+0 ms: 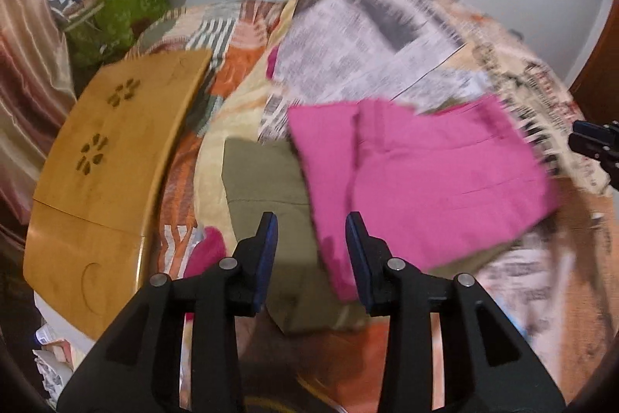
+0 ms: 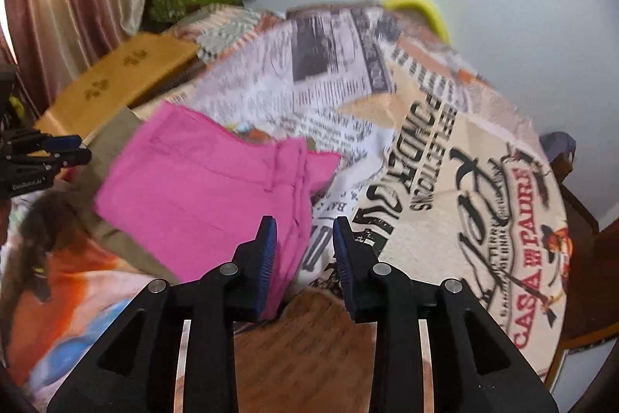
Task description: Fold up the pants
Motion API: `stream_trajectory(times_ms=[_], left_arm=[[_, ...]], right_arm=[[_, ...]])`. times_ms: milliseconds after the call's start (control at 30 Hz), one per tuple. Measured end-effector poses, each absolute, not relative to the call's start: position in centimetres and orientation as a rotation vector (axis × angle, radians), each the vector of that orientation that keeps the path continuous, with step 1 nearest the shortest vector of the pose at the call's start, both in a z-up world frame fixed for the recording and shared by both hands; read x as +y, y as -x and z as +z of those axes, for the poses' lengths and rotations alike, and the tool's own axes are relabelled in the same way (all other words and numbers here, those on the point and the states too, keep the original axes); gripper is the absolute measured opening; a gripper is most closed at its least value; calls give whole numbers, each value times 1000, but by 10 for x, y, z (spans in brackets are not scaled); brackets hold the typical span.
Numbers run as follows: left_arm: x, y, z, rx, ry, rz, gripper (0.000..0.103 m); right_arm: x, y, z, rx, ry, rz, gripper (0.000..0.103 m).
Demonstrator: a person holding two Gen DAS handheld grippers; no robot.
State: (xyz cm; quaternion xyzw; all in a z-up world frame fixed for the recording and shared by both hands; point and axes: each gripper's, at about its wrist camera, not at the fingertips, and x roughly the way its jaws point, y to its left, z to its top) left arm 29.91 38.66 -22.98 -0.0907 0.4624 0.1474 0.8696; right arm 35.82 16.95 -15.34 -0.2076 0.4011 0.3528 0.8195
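Pink pants (image 1: 425, 177) lie folded flat on the newsprint-patterned bed cover (image 2: 445, 149), overlapping an olive garment (image 1: 267, 188); a wooden lap tray (image 1: 112, 157) sits to their left. Left hand-held gripper (image 1: 311, 231): jaws apart, empty, above the pants' near-left edge. Right hand-held gripper (image 2: 305, 235): jaws apart, empty, at the pants' near-right edge.

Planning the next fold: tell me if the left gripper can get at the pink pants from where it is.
Probably yes. The left gripper has its jaws open, with the near edge of the pink pants between them and nothing on top of the pants.
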Motion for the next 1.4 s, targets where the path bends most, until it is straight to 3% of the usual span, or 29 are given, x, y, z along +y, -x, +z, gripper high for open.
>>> stream_trajectory(times_ms=[200, 633, 833, 1033, 1200, 1267, 1333, 1400], left_arm=[[337, -257, -143, 804, 140, 280, 38], [216, -105, 22, 385, 36, 286, 38], [172, -31, 44, 226, 22, 301, 38], [152, 12, 38, 182, 46, 299, 41], [143, 28, 28, 169, 51, 322, 55], [138, 32, 26, 163, 47, 326, 63], [136, 35, 25, 155, 50, 322, 75], [134, 37, 25, 151, 45, 325, 80]], right_arm=[[144, -310, -81, 727, 326, 816, 32], [67, -161, 54, 358, 146, 931, 32], [36, -103, 68, 240, 53, 957, 32], [20, -61, 59, 173, 28, 941, 32], [19, -53, 49, 163, 14, 916, 53], [18, -47, 47, 159, 17, 903, 59], [19, -45, 46, 149, 19, 878, 74], [17, -42, 47, 140, 9, 862, 80]])
